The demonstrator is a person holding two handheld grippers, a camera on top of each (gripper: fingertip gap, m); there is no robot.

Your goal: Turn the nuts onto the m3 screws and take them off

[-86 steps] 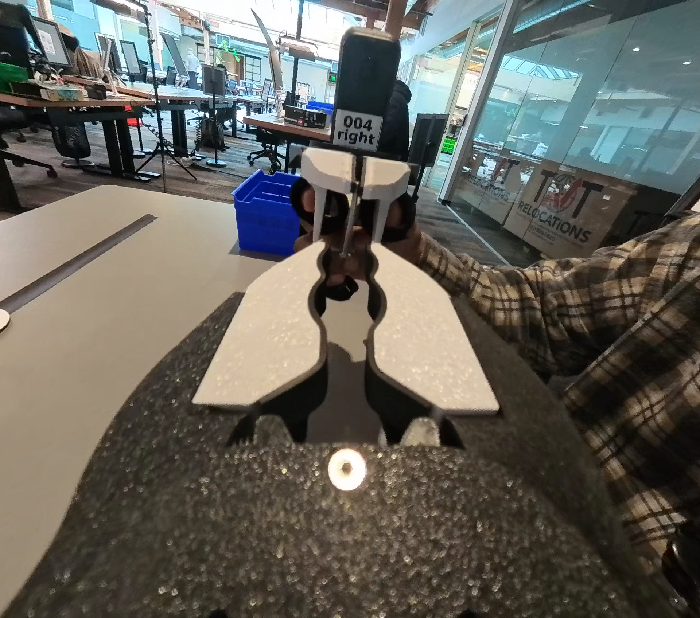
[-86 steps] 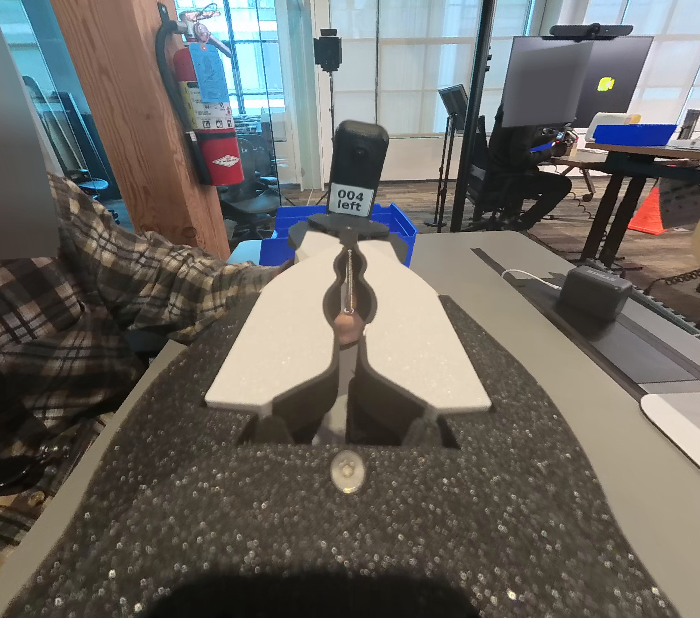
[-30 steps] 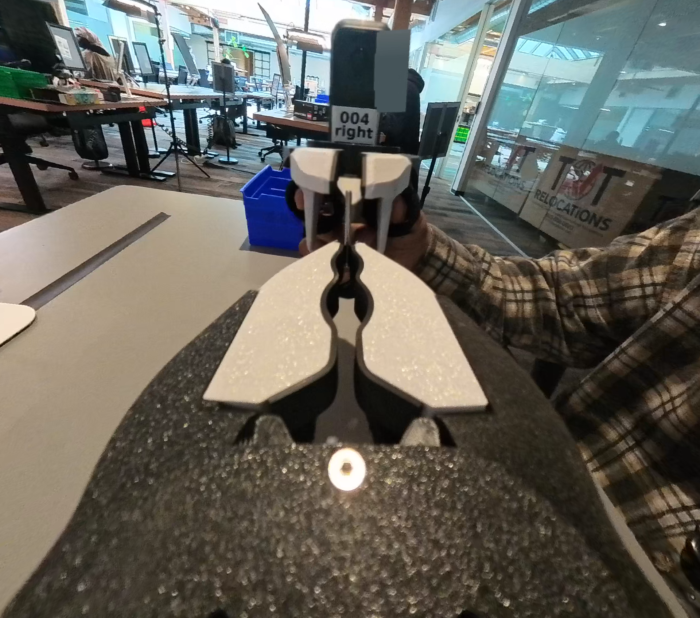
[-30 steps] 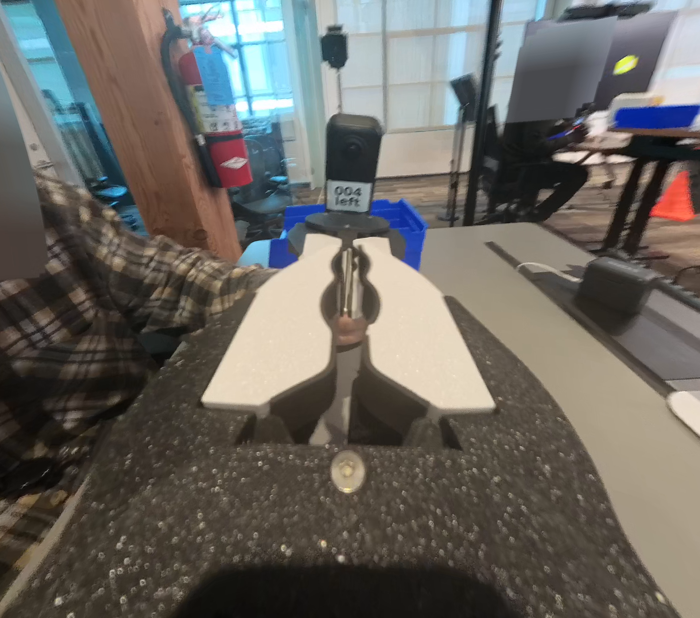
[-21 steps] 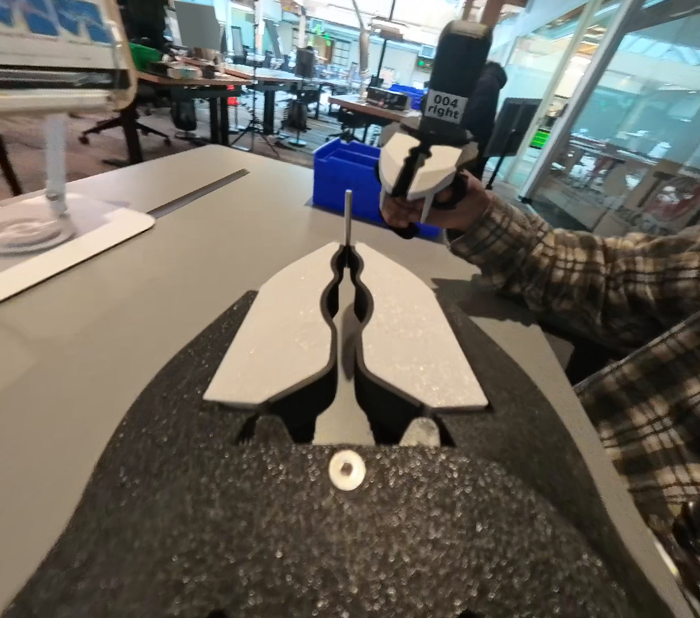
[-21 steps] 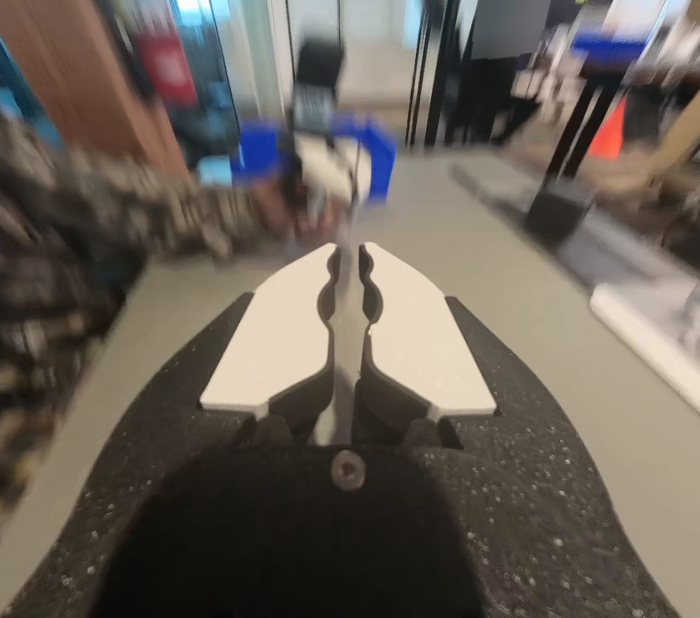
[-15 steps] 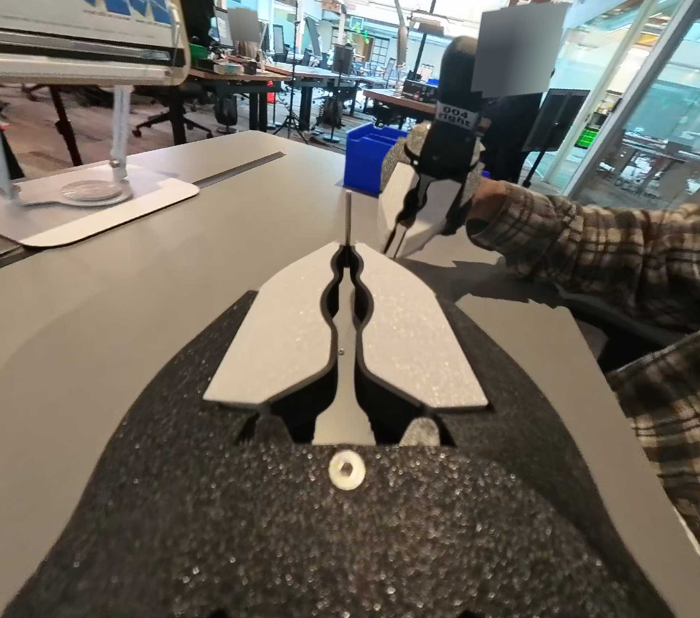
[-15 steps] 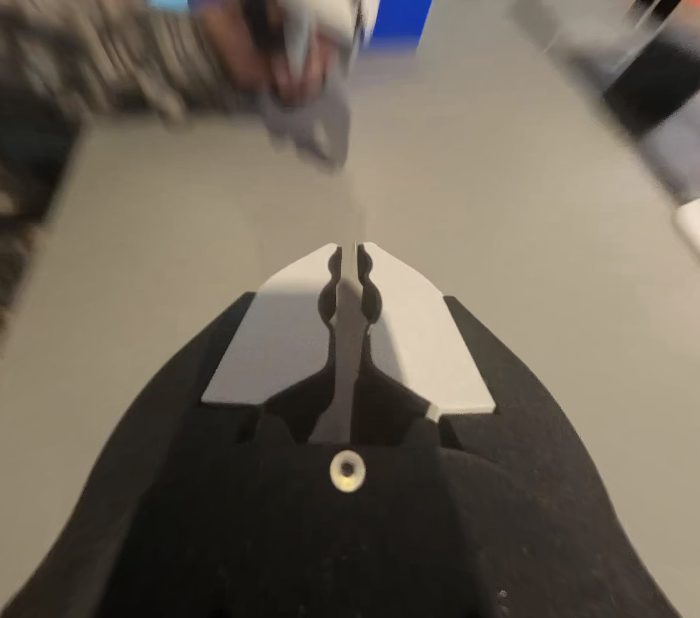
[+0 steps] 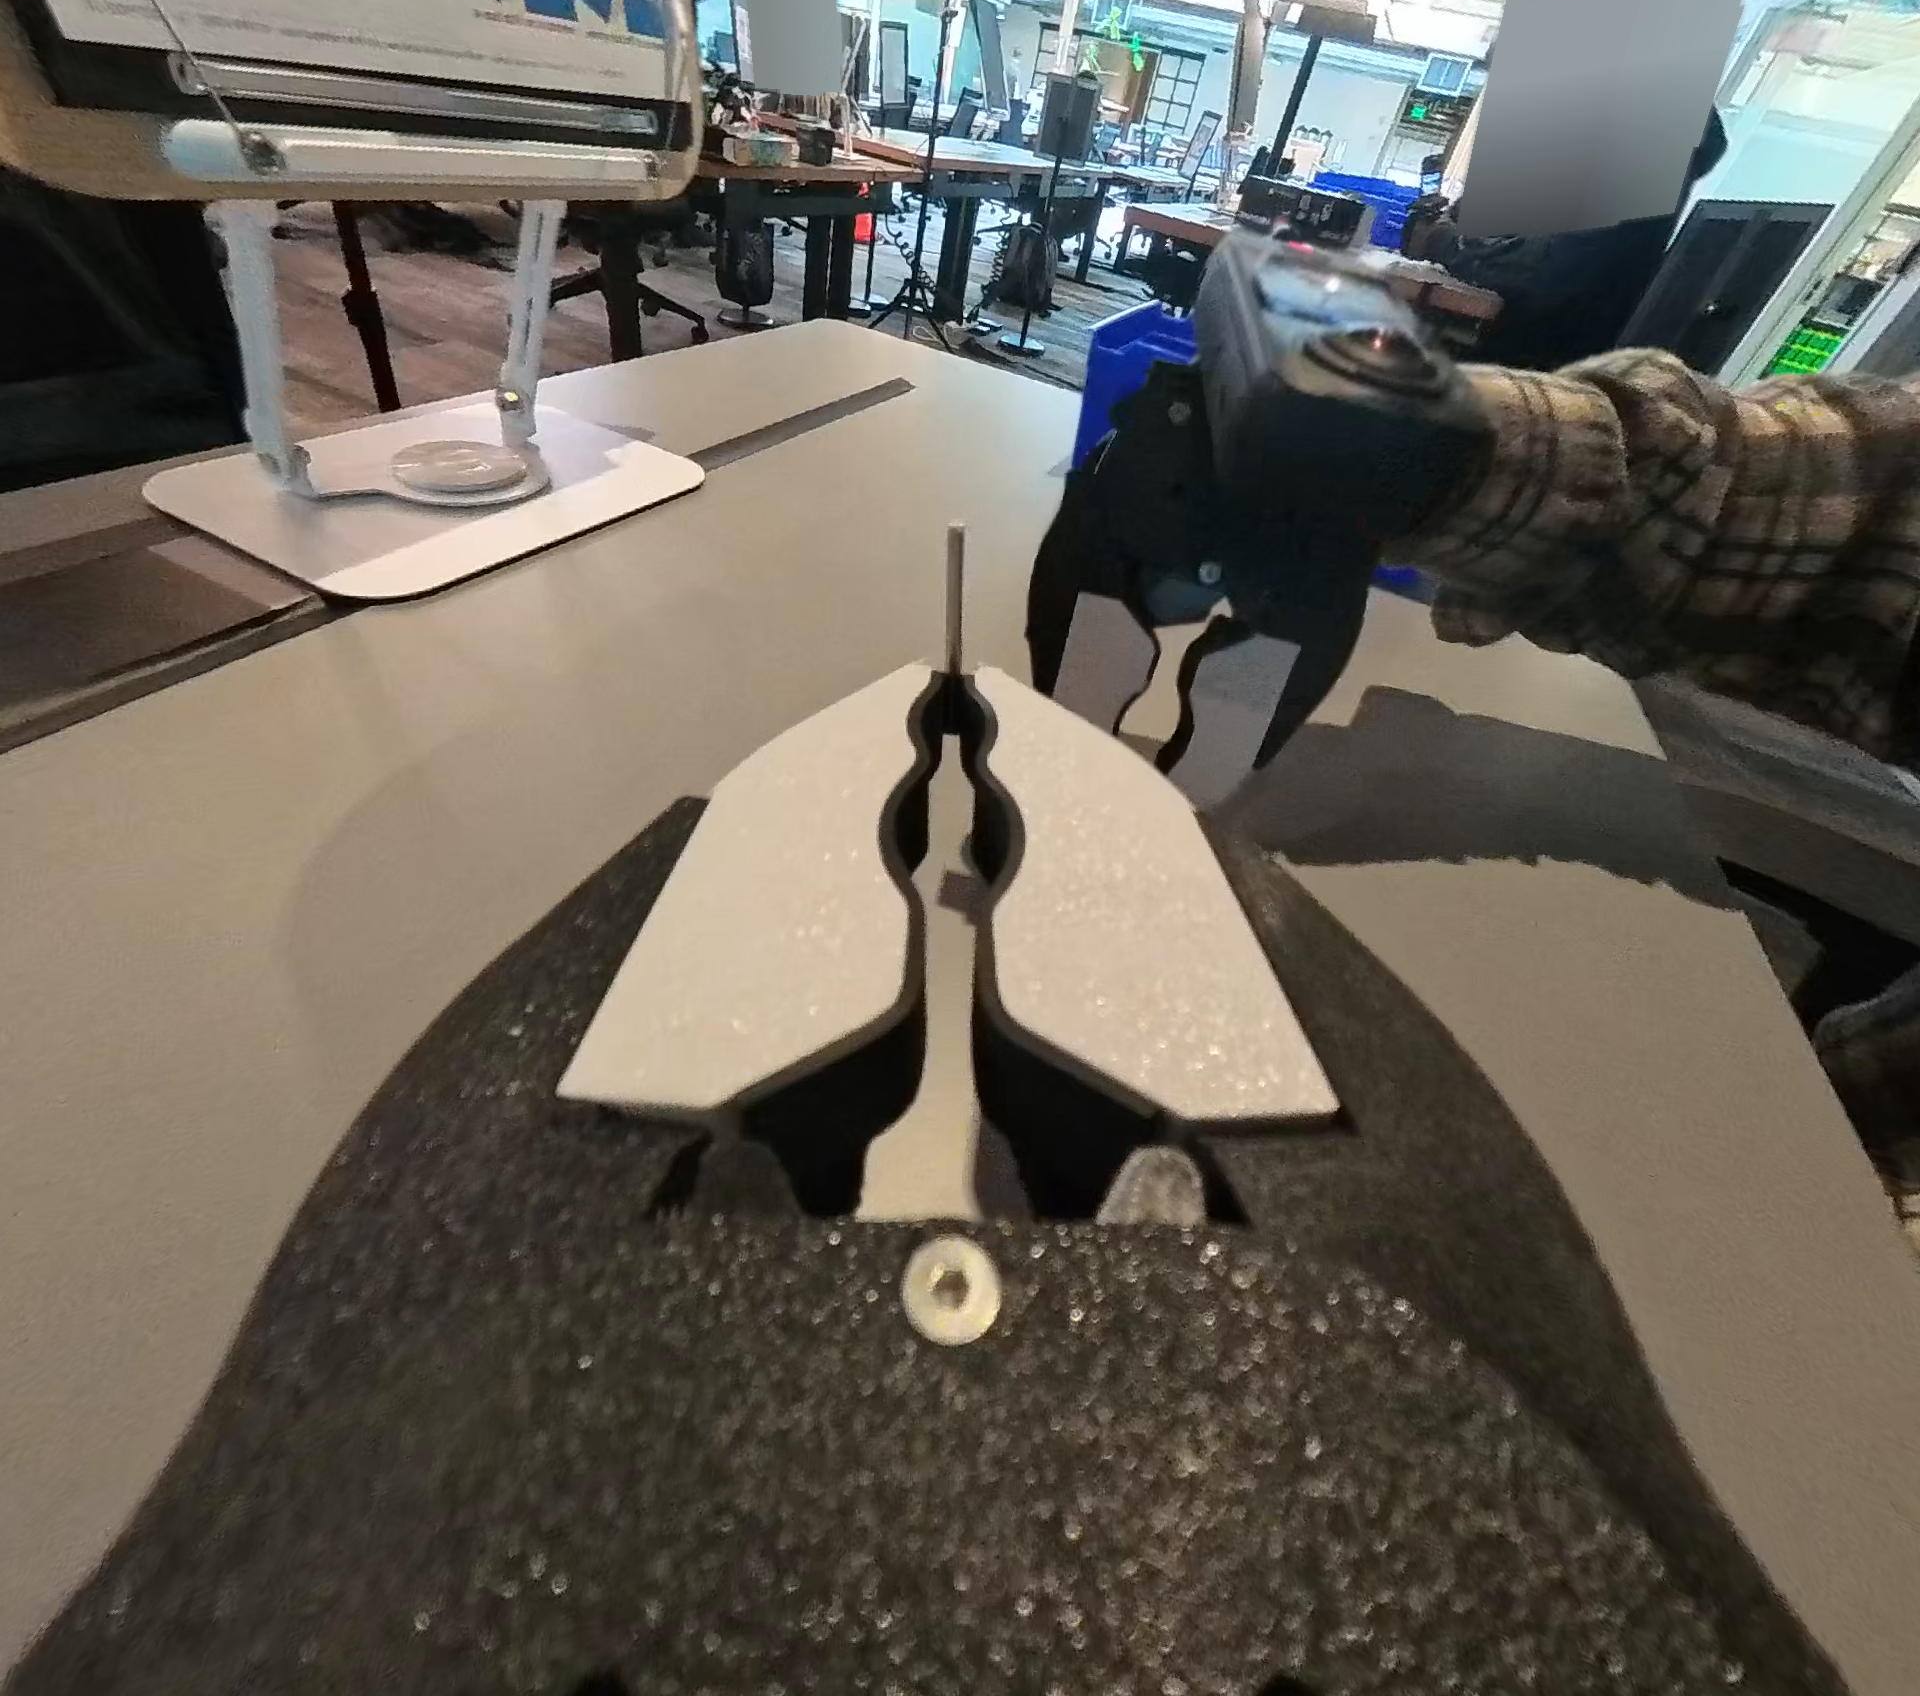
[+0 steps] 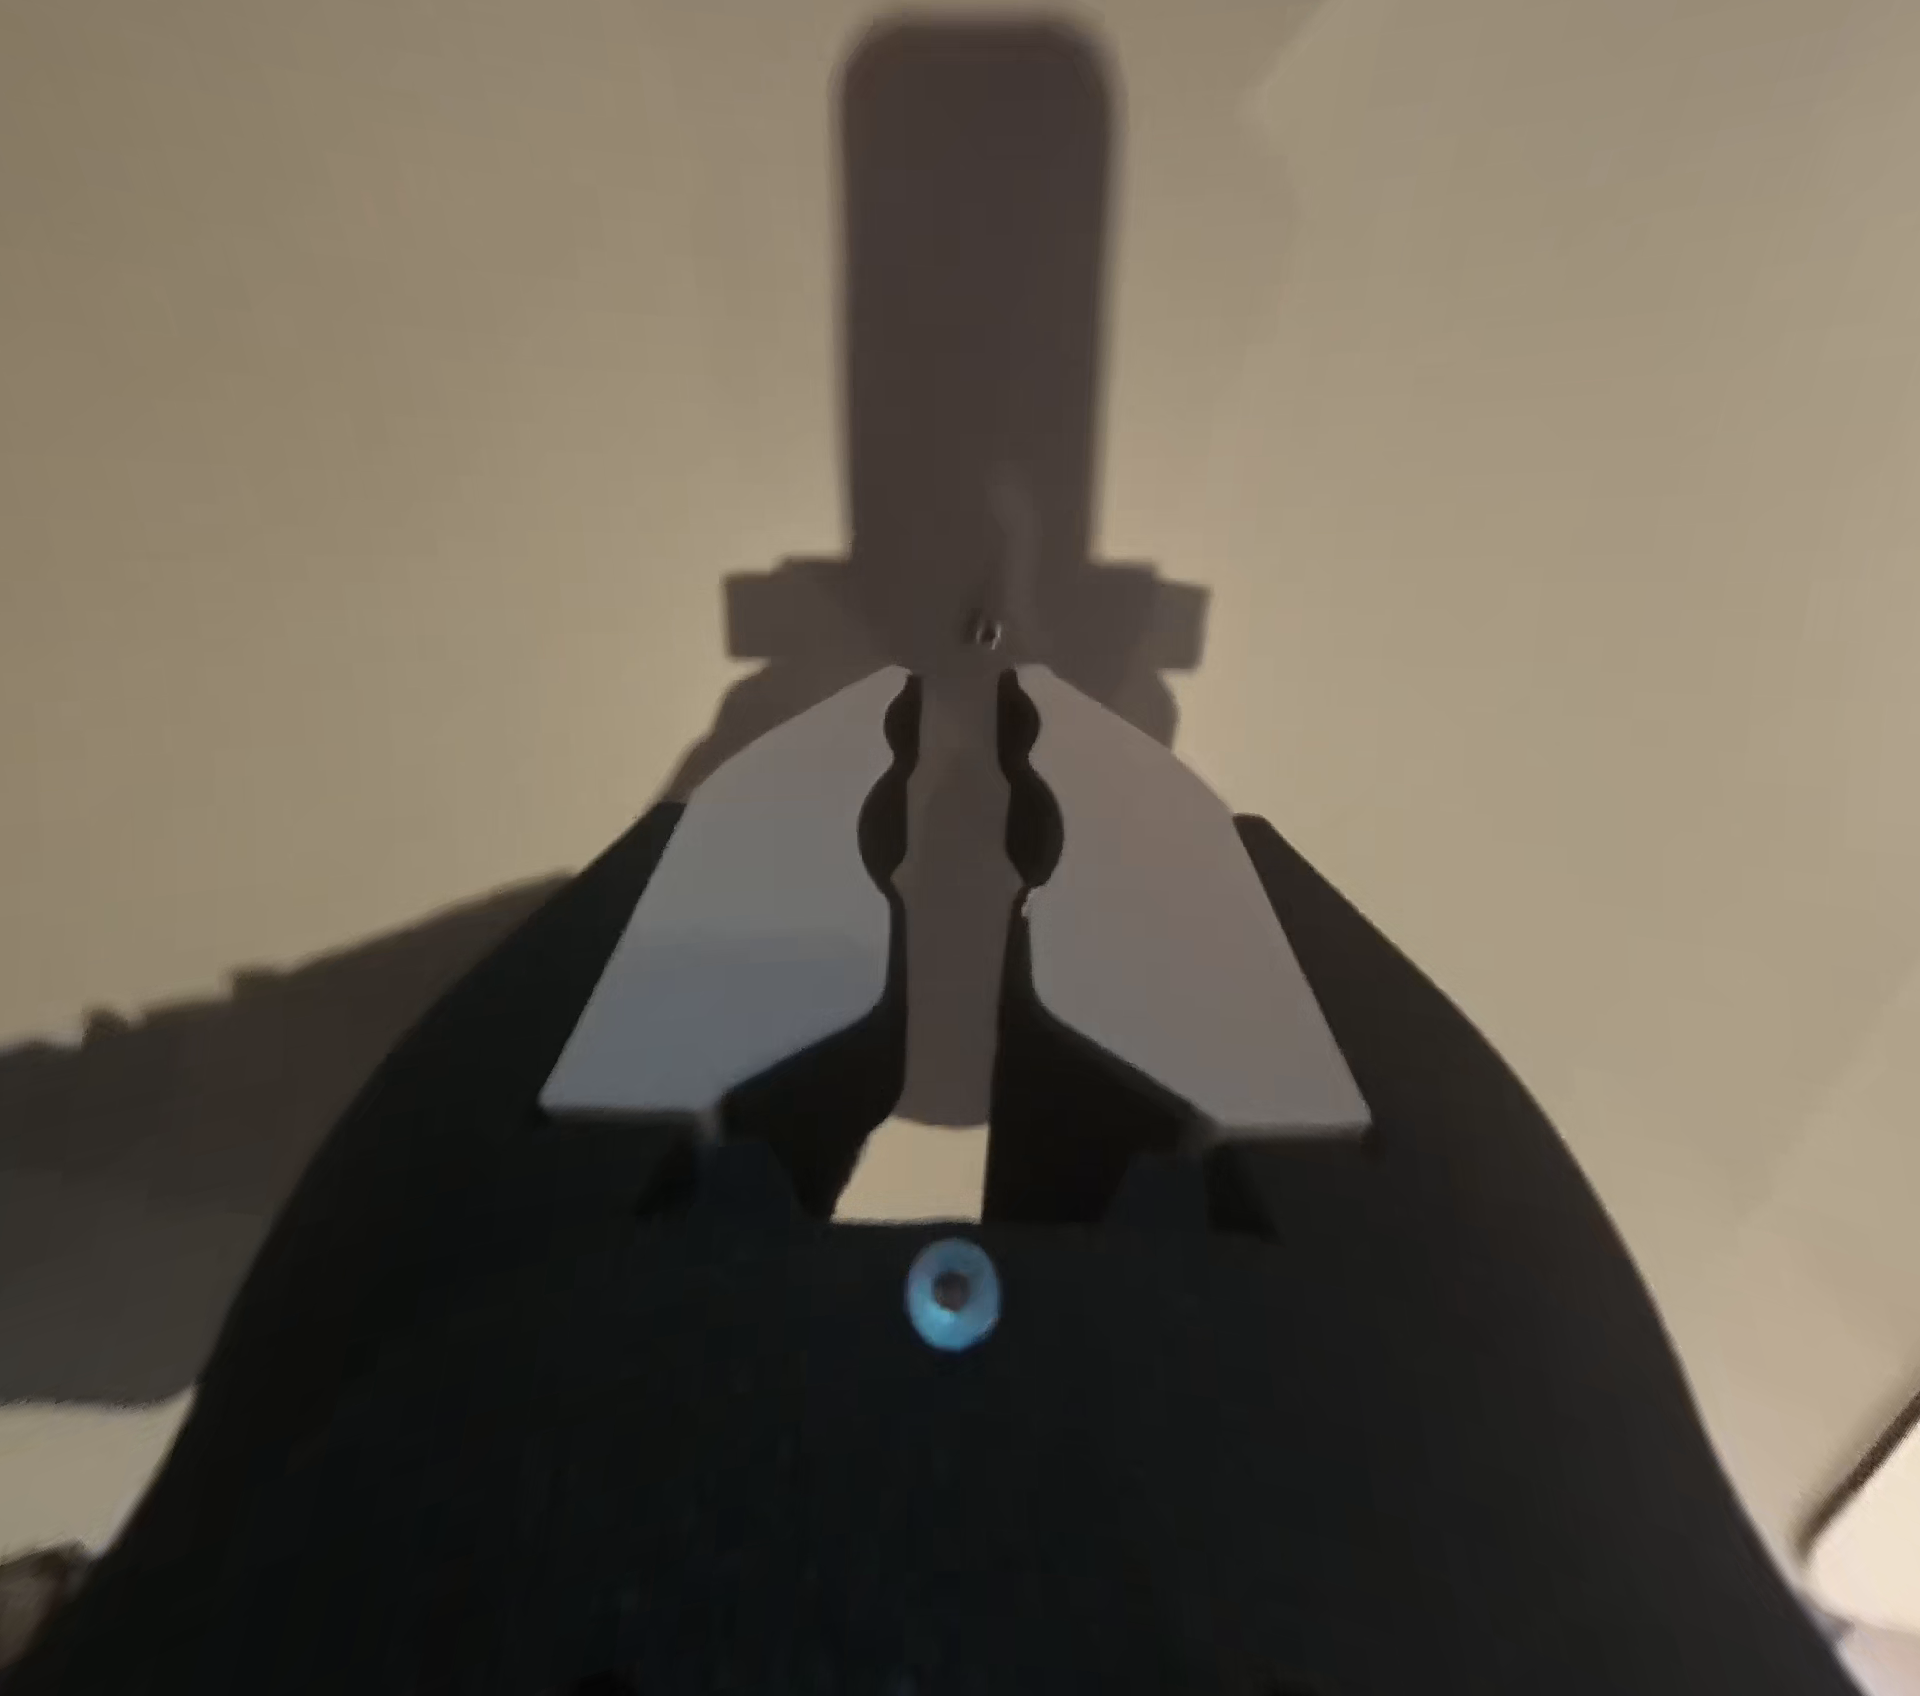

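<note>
My right gripper [image 10: 954,678] points down at the table, fingers slightly apart, nut [image 10: 982,630] lying just past its tips; my left gripper [image 9: 953,678] pinches the upright screw [image 9: 954,597].

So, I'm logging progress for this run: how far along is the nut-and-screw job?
Looks done: the screw stands bare in the shut left tongs, with no nut on its visible shank. In hand: the right tongs, slightly open, point down at the table, where a small nut lies just past their tips. Left: picking it up for another round, if one is planned.
</note>
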